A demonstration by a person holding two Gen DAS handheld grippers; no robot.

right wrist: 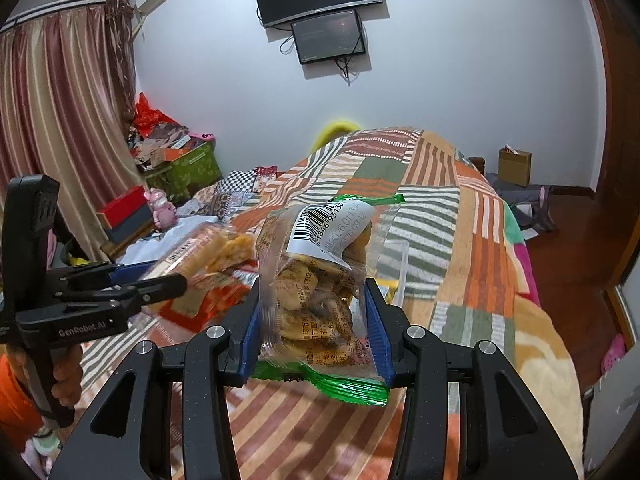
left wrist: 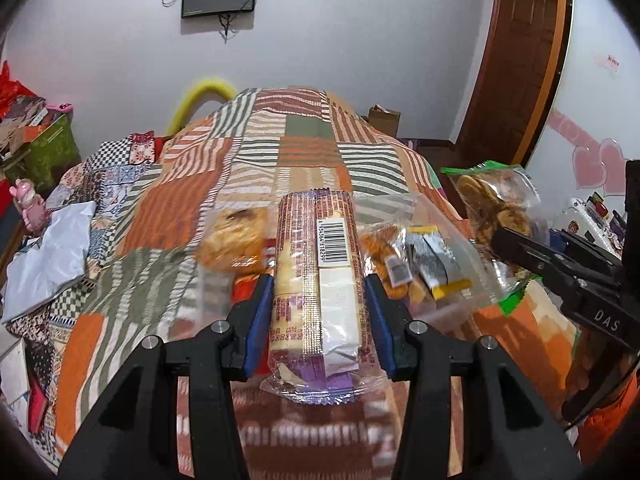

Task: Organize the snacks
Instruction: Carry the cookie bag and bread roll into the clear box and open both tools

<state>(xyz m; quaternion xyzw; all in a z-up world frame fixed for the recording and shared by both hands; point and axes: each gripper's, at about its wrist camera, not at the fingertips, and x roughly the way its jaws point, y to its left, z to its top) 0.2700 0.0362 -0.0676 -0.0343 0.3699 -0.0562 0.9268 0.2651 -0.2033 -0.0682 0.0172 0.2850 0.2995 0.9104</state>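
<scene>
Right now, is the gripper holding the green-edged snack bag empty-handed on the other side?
No: the left gripper is clamped on a long biscuit pack, while the right gripper holds the green-edged bag.

A patchwork quilt is showing orange, green, brown and cream striped blocks. The biscuit pack is wearing brown-and-cream print with a purple end and a white barcode label. The cookie bag is showing clear film, green ends and a white label. Blue pads are lining black grippers. Pink hearts are dotting a white wall.
</scene>
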